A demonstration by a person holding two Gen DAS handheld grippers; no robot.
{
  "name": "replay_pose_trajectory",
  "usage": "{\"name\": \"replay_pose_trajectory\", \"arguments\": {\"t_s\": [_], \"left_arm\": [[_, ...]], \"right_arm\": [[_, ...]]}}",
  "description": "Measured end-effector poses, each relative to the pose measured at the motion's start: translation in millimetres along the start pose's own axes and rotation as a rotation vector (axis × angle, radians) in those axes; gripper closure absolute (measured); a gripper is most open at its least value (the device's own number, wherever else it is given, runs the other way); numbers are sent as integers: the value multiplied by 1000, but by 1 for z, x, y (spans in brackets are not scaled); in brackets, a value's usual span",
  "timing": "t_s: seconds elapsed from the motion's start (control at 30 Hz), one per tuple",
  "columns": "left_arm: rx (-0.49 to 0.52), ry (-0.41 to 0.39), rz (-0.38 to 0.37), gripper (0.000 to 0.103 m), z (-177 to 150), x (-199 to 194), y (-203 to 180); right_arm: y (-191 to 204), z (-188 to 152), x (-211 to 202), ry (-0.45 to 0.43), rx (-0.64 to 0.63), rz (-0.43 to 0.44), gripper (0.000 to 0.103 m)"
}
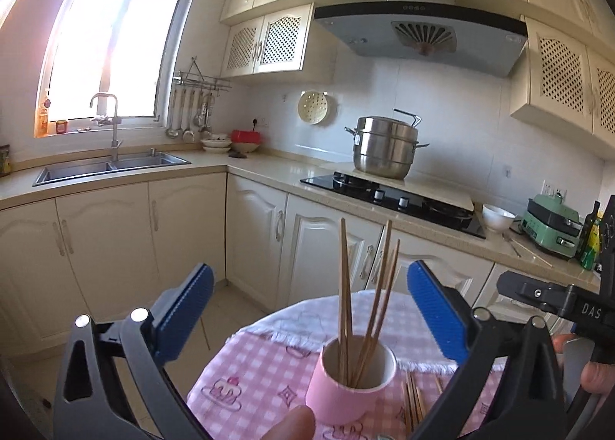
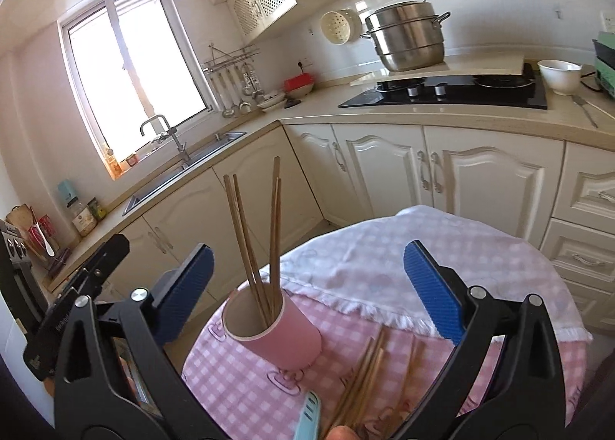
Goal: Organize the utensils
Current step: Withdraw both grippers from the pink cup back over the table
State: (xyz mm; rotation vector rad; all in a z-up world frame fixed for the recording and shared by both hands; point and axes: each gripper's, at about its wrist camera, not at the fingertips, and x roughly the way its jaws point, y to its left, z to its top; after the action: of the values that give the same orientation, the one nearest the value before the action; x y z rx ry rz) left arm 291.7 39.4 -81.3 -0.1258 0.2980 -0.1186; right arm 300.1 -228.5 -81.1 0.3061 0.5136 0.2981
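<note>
A pink cup (image 1: 346, 382) (image 2: 276, 336) stands on a small table with a pink checked cloth (image 1: 246, 386) (image 2: 238, 374). Several wooden chopsticks (image 1: 365, 297) (image 2: 261, 244) stand upright in it. More loose chopsticks (image 1: 413, 401) (image 2: 365, 378) lie on the cloth right of the cup. My left gripper (image 1: 307, 309) is open and empty, hovering above and behind the cup. My right gripper (image 2: 307, 297) is open and empty, above the cup and the loose chopsticks. A light blue utensil handle (image 2: 309, 417) shows at the bottom edge.
A kitchen counter (image 1: 269, 167) runs behind the table with a sink (image 1: 111, 167), a hob (image 1: 392, 197) and a steel steamer pot (image 1: 384, 147). A white bowl (image 1: 497, 217) and a green appliance (image 1: 553, 224) stand at the right. The right gripper's body (image 1: 557, 297) shows at the right.
</note>
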Motion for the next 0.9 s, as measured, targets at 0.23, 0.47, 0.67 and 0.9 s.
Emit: {"name": "replay_pose_trajectory", "arguments": {"t_s": [0.23, 0.47, 0.67, 0.9], "left_arm": [[14, 32, 7, 4, -1, -27, -10], [20, 69, -10, 4, -8, -47, -16], [43, 103, -23, 4, -20, -53, -23], [48, 162, -35, 4, -38, -47, -28]], "right_arm": [[-2, -11, -44, -22, -10, -58, 6], [-7, -30, -63, -7, -6, -106, 6], [-23, -47, -61, 68, 8, -156, 6], [-26, -60, -57, 127, -21, -163, 6]]}}
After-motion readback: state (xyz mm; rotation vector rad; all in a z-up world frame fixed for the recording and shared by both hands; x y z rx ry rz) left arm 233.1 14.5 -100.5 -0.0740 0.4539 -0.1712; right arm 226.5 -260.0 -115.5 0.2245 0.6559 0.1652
